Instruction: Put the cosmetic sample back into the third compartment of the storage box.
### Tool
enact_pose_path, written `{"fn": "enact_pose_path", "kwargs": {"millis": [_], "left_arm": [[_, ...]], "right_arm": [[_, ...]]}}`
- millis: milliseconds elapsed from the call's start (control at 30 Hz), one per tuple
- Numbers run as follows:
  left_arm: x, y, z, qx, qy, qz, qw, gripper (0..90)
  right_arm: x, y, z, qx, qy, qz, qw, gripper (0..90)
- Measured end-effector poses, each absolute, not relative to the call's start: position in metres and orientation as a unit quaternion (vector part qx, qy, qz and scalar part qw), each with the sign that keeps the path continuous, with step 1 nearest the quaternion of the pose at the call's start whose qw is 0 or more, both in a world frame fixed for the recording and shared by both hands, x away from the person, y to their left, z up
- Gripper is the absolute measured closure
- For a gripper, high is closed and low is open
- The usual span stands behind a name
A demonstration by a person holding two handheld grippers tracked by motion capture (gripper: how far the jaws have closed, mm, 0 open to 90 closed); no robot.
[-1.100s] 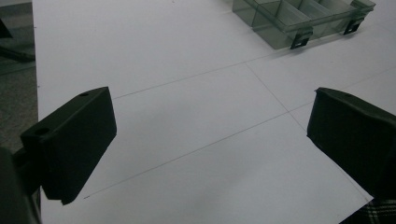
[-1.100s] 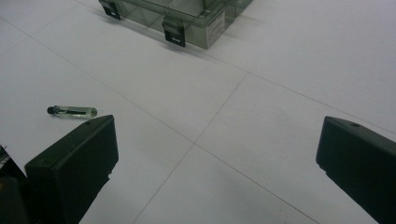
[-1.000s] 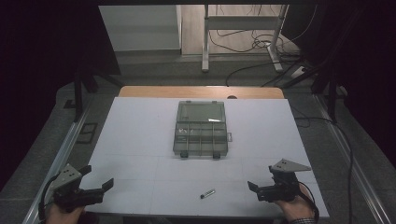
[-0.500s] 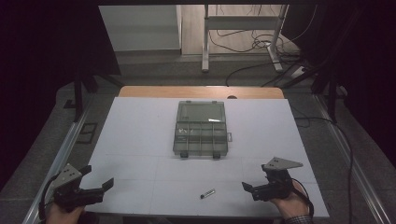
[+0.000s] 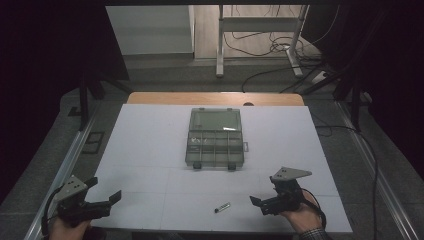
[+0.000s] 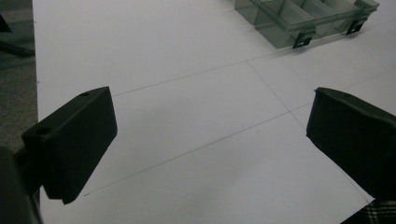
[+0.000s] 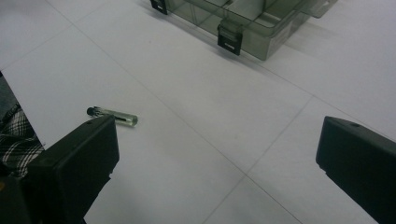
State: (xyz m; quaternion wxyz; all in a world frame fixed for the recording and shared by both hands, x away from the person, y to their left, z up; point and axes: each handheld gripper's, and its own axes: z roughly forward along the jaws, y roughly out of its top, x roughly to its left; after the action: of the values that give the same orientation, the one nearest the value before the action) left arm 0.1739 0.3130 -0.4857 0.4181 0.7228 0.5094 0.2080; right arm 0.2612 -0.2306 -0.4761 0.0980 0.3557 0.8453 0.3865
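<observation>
The little tube [image 5: 222,207] lies on the white table [image 5: 150,150], at 9 o'clock from the right gripper [image 5: 264,204], near it. Both the right gripper and the left gripper [image 5: 102,192] have jaws wide apart, holding nothing. The clear box [image 5: 214,138] sits at 12 o'clock from the tube.

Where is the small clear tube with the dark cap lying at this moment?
In the high view the small tube lies flat on the white table, near its front edge, just left of the open right gripper and well in front of the closed grey compartment box.
</observation>
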Motion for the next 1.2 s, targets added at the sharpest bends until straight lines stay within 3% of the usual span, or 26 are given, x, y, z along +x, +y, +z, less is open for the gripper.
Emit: {"fn": "enact_pose_path", "kwargs": {"millis": [1200], "left_arm": [[0.175, 0.313, -0.486, 0.724, 0.511, 0.206, 0.415, 2.7]], "right_arm": [[0.266, -0.177, -0.488, 0.323, 0.884, 0.331, 0.074, 0.0]]}}
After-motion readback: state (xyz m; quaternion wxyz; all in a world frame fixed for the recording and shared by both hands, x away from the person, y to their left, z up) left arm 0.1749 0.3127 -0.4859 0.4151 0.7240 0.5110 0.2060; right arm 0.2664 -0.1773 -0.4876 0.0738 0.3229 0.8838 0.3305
